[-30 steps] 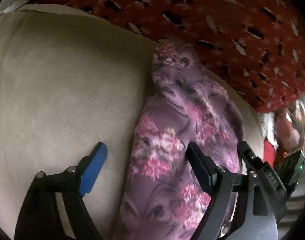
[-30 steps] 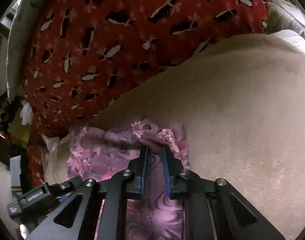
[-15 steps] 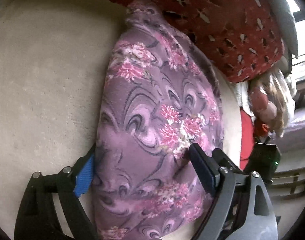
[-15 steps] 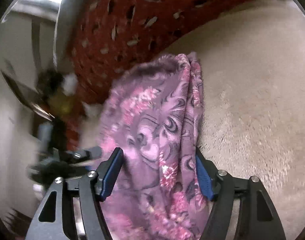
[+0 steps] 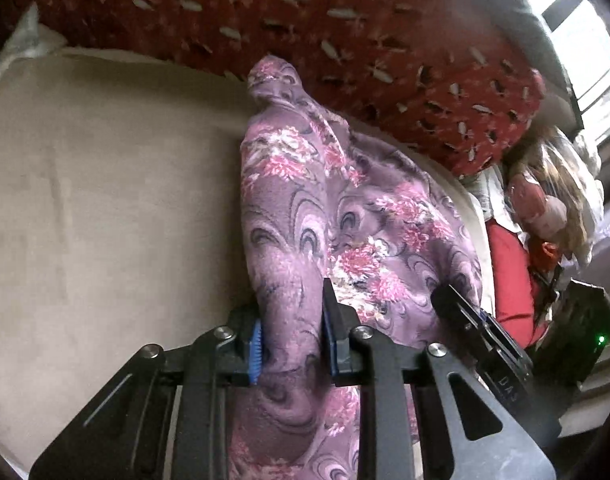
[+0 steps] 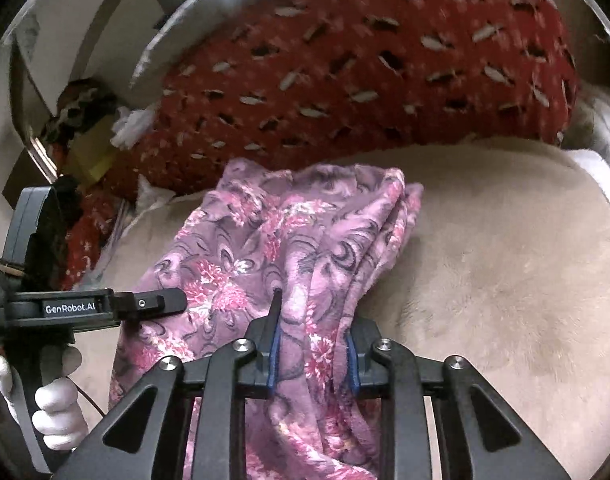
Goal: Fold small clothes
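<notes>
A soft, fleecy purple garment [image 5: 345, 216] with pink flowers and dark swirls is spread in loose folds on a beige plush surface [image 5: 105, 200], before a red patterned cushion [image 6: 365, 72]. A bunched fold is clamped between the blue pads of the left gripper [image 5: 291, 340]. Another thick fold is pinched by the right gripper [image 6: 311, 356].

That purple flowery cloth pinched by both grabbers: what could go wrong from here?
The left gripper and right gripper each clamp a thick bunched wad of the purple floral cloth, not one clean edge, so layers may slip out or the fold may end up crooked. The cloth's far end lies against the red patterned blanket; moving it could drag on that. The beige plush cover might also grab the fabric.
</notes>
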